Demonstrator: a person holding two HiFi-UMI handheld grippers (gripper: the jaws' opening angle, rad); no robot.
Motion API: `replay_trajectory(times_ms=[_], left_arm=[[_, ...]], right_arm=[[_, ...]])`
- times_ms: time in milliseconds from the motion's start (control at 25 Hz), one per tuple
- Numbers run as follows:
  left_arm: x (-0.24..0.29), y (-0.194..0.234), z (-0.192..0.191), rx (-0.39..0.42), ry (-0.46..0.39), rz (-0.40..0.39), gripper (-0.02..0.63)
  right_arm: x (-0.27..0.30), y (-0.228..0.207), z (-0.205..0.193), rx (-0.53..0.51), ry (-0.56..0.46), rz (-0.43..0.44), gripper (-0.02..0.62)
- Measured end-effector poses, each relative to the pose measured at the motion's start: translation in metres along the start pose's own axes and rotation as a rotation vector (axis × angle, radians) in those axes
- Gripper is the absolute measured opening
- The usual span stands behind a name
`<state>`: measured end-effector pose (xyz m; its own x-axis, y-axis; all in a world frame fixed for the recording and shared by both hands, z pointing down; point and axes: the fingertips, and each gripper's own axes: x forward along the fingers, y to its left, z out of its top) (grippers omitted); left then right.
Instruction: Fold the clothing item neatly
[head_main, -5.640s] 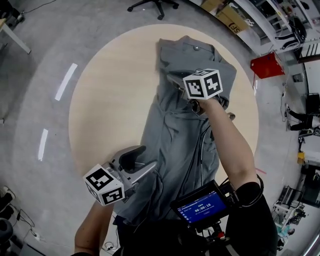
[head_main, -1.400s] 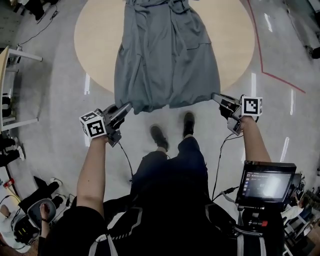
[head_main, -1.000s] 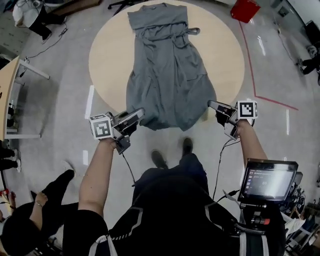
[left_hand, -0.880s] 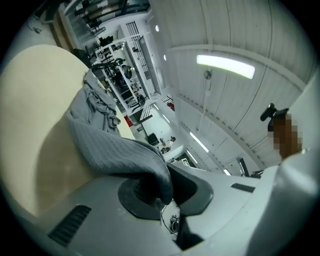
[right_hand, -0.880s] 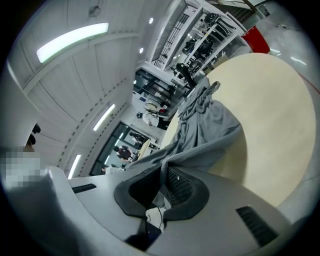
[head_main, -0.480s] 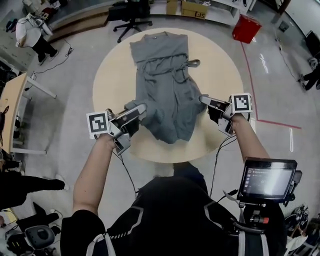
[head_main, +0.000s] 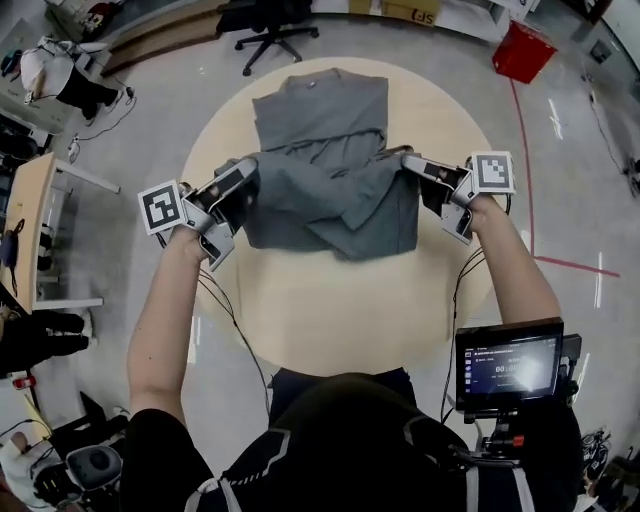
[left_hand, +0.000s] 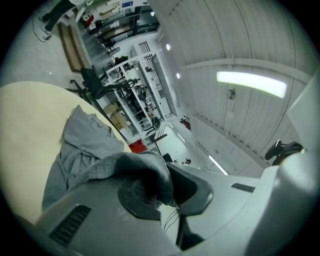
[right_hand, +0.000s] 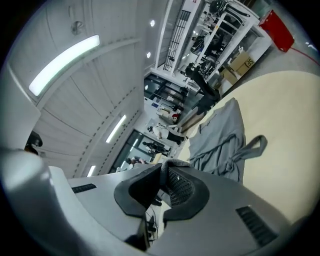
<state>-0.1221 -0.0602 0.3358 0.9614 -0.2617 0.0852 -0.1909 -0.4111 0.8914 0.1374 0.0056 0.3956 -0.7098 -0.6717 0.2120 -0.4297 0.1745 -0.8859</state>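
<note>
A grey dress (head_main: 325, 160) lies on the round wooden table (head_main: 330, 300), its neckline at the far edge. Its hem end is lifted above its middle, stretched between both grippers. My left gripper (head_main: 248, 170) is shut on the left hem corner, and grey cloth (left_hand: 135, 167) bunches between its jaws in the left gripper view. My right gripper (head_main: 405, 160) is shut on the right hem corner, with a thin fold of the dress (right_hand: 167, 162) pinched at its tips. Past that gripper the dress's tie belt (right_hand: 247, 150) trails on the tabletop.
A red bin (head_main: 522, 50) stands on the floor at the far right. An office chair (head_main: 265, 25) stands behind the table. A side table (head_main: 30, 225) is at the left. A screen (head_main: 508, 365) hangs on the person's right side.
Both grippers have carried the hem up from off the near table edge and forward over the dress, so the lower half now hangs doubled over the middle. The person has stepped up to the table.
</note>
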Motion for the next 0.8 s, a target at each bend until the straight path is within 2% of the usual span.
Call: replay_trajectory(times_ms=[200, 360, 480, 640, 720, 800], left_arm=[[0.043, 0.073, 0.086, -0.023, -0.031, 0.009, 0.021], [0.056, 0.119, 0.128, -0.029, -0.030, 0.025, 0.021], [0.081, 0.157, 0.159, -0.062, -0.039, 0.015, 0.021], [0.129, 0.218, 0.206, -0.172, -0.072, 0.030, 0.023], [0.152, 0.251, 0.223, -0.253, -0.129, 0.056, 0.023], [0.166, 0.289, 0.228, -0.334, -0.223, 0.117, 0.023]], right_arm=[[0.051, -0.057, 0.092, -0.019, -0.026, -0.024, 0.028], [0.076, -0.079, 0.131, -0.021, -0.076, -0.012, 0.028], [0.097, -0.105, 0.164, -0.011, -0.096, -0.008, 0.028], [0.126, -0.153, 0.218, 0.033, -0.126, -0.011, 0.028], [0.134, -0.185, 0.241, 0.060, -0.173, 0.007, 0.028], [0.126, -0.222, 0.254, 0.113, -0.246, 0.013, 0.028]])
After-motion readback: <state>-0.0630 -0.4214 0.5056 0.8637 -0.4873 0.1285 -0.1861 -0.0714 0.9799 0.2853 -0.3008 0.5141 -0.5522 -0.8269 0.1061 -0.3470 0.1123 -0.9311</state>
